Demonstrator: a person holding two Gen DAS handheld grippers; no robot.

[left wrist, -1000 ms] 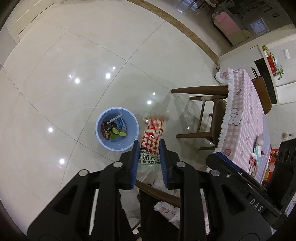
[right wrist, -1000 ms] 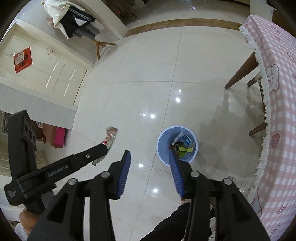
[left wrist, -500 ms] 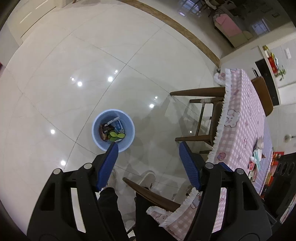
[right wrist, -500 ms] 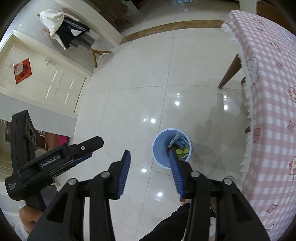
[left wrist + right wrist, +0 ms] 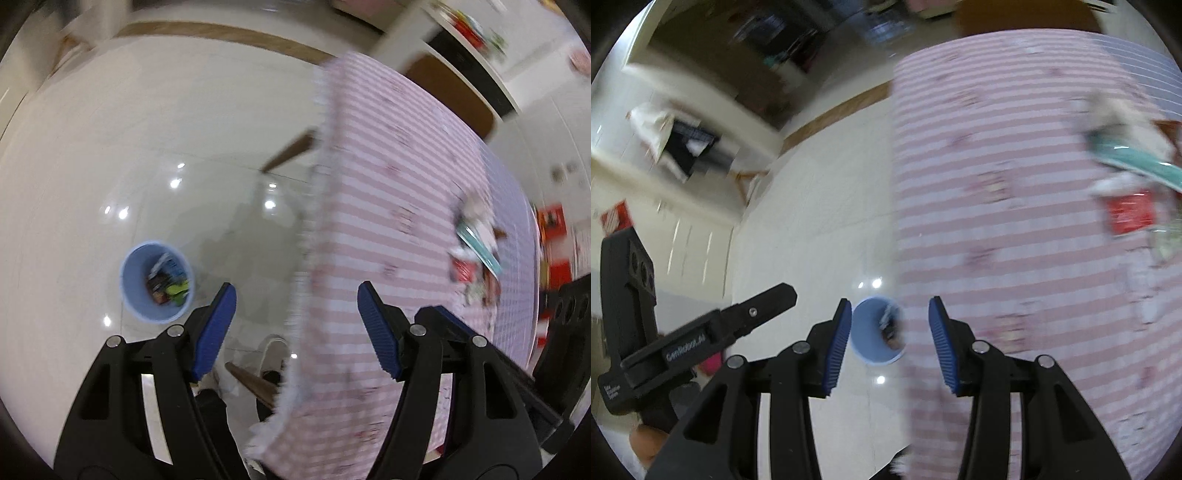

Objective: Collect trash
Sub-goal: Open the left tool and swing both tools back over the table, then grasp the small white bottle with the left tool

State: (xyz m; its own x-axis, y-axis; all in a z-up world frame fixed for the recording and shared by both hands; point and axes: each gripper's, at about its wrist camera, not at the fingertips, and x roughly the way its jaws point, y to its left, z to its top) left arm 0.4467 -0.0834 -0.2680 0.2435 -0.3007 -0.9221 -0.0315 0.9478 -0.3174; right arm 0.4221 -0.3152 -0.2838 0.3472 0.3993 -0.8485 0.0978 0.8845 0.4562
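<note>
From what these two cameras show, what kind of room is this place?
Most likely a home dining area: a table under a pink checked cloth, a wooden chair back behind it, and a glossy tiled floor holding a small blue waste bin.

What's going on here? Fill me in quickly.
A person is clearing trash with a pair of handheld tongs in each hand. Both the left tongs and right tongs are open and empty. A blue bin on the floor already holds wrappers. More litter, including a red packet, sits on the pink checked tablecloth. The views are blurred, so both tongs are moving.
</note>
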